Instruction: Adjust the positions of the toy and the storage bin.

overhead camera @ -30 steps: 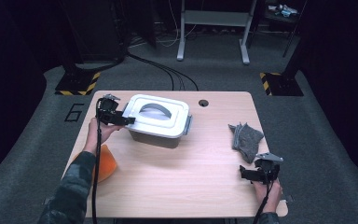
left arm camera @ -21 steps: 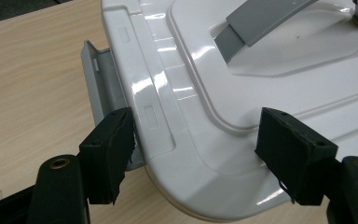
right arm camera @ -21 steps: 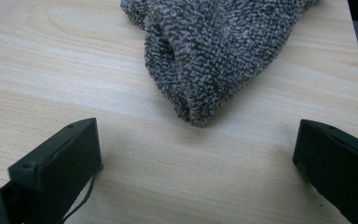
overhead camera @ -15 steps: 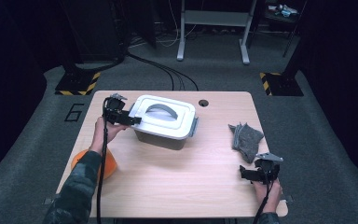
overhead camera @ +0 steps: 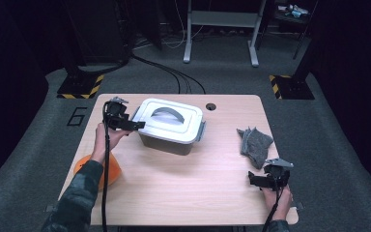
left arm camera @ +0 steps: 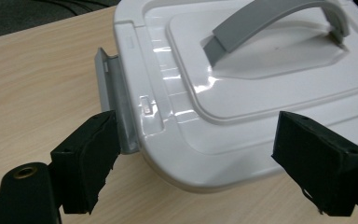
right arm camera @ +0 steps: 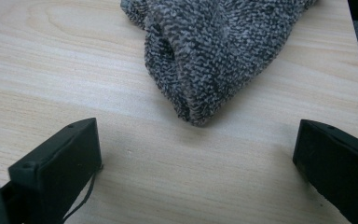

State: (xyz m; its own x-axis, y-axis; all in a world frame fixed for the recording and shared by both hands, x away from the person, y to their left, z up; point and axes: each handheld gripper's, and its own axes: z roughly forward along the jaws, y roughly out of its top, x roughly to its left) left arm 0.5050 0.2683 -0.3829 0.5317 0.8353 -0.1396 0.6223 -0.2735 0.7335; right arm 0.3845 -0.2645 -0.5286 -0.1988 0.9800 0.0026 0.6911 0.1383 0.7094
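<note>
On the worktop (overhead camera: 183, 188), high view: the lidded white box (overhead camera: 171, 125) sat near the far-left part, and it serves as landmark for all below. Left tool (overhead camera: 134, 125) was at the box's left end, level with the lid rim. Right tool (overhead camera: 257, 180) rested well to the box's right, just nearside of a grey cloth (overhead camera: 254, 140). An orange object (overhead camera: 96, 169) lay nearside-left of the box. A "6" (overhead camera: 78, 116) was readable on the floor left of the box; no brand legible anywhere.

Left tool view: jaws had just been opening and stood wide apart, pads off the box. One pad (left arm camera: 89, 156) sat just beside the grey latch (left arm camera: 116, 112), which appeared flipped outward; gripping nothing.

Right tool view: jaws apart, empty, with bare worktop between them and the cloth ahead.

Judgement: the latch looks released; do the opposite latch next, steadying the box and lifting by the handle (left arm camera: 270, 21) only after both are free.
</note>
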